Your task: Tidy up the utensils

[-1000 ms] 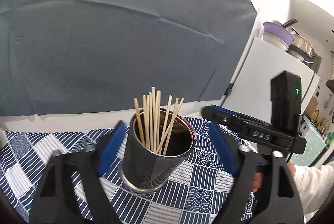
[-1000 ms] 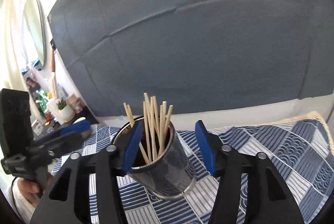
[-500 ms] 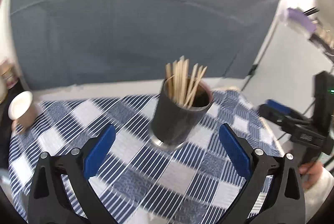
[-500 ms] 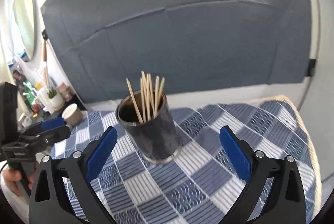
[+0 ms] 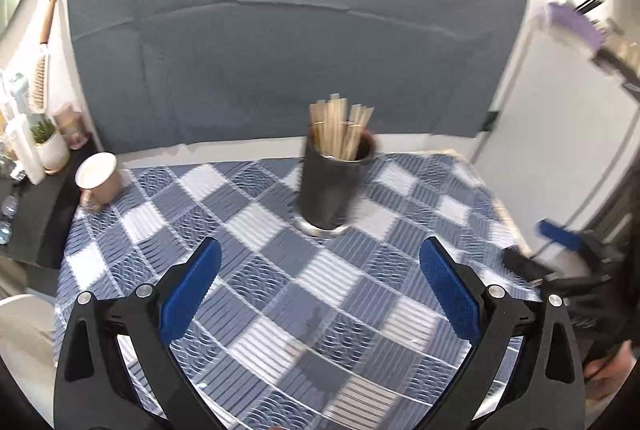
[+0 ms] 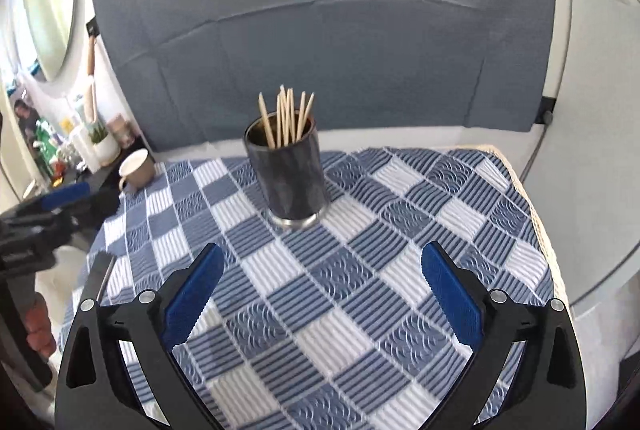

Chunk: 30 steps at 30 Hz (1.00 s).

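A dark metal cup (image 5: 330,183) holding several wooden sticks (image 5: 340,127) stands upright on the blue and white checked tablecloth (image 5: 280,270). It also shows in the right wrist view (image 6: 289,177) with its sticks (image 6: 286,117). My left gripper (image 5: 320,284) is open and empty, well back from the cup. My right gripper (image 6: 316,288) is open and empty, also well back from it. The right gripper shows at the right edge of the left wrist view (image 5: 560,254), and the left gripper at the left edge of the right wrist view (image 6: 44,213).
A tan cup (image 5: 98,177) stands at the table's far left corner, also in the right wrist view (image 6: 136,169). A side shelf (image 6: 86,145) with a potted plant and bottles is left of the table. A grey backdrop (image 6: 320,41) hangs behind. A white cabinet (image 5: 560,117) stands at right.
Both grippers have opened wide and pulled back from the cup of sticks, which stays standing on the cloth. More of the table now shows.
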Motion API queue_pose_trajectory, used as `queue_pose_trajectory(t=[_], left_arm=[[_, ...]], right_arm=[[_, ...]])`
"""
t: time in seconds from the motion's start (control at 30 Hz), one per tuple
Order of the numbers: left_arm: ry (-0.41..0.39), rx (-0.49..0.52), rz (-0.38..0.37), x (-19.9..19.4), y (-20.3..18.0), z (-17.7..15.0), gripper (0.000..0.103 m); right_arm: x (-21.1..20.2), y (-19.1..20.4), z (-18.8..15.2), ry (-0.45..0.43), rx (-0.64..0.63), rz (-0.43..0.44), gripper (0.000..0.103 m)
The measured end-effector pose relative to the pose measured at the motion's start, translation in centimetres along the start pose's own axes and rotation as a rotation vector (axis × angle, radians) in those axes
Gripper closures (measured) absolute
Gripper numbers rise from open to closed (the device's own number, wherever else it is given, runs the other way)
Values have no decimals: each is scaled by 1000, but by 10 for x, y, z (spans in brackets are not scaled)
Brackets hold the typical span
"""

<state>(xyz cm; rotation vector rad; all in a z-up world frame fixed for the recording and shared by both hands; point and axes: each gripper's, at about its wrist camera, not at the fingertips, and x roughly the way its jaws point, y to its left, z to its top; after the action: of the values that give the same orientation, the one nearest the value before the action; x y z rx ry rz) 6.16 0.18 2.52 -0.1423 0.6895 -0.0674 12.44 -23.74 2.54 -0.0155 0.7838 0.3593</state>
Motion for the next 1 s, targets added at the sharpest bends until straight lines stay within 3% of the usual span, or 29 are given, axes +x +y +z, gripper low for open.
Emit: queue_pose_trajectory(t=[0.07, 0.2, 0.33, 0.43, 0.73, 1.0], left_arm=[[-20, 4, 1, -12, -4, -6, 6], [-65, 53, 157, -30, -20, -17, 6], [-24, -26, 182, -31, -11, -18, 6], [-32, 3, 227, -36, -15, -19, 6], [73, -15, 112, -34, -19, -26, 6], [81, -23, 107, -35, -21, -28, 6]], right_arm=[[-8, 3, -9, 21, 3, 8, 8], [-15, 7, -19, 42, 12, 27, 8], [-21, 14, -25, 47, 0, 37, 8], [-28, 18, -27, 42, 3, 49, 8], [-37, 16, -26, 30, 11, 27, 8], [-40, 15, -25, 31, 8, 31, 8]])
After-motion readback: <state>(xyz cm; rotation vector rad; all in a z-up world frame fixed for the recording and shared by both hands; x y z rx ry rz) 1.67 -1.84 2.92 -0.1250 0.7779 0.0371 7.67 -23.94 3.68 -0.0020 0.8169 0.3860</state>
